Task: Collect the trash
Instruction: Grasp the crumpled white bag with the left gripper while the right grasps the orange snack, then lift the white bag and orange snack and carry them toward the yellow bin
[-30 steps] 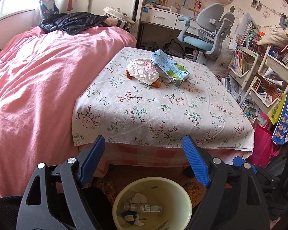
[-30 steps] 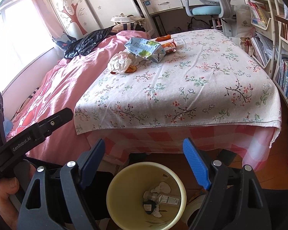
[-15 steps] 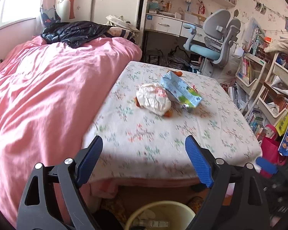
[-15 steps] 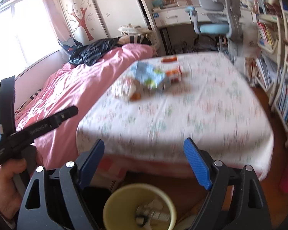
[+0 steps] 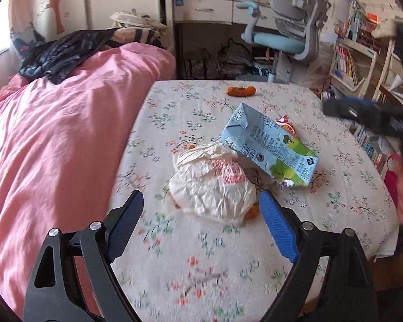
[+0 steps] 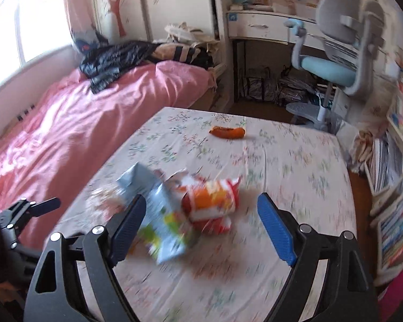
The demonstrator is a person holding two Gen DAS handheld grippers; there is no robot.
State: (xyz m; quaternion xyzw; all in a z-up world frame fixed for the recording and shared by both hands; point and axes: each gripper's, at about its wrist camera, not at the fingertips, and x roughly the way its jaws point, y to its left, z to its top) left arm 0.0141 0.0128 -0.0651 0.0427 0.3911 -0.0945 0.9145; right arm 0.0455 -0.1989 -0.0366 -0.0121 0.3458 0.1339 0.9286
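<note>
left gripper (image 5: 200, 210) wide, at crumpled wrapper (image 5: 212, 185) beside milk carton (image 5: 268, 149) | right gripper (image 6: 201, 212) wide over snack bag (image 6: 211, 201) | straddle fully, then pinch

The carton (image 5: 270, 150) carries fine print too small to read; the wrapper (image 5: 215, 185) shows blurred red lettering. No text can be made out.

Pink bed (image 5: 61, 139) at frame left; white desk (image 6: 268, 26) and grey-blue chair (image 6: 335, 51) upper right; bright window (image 6: 27, 24) upper left.
</note>
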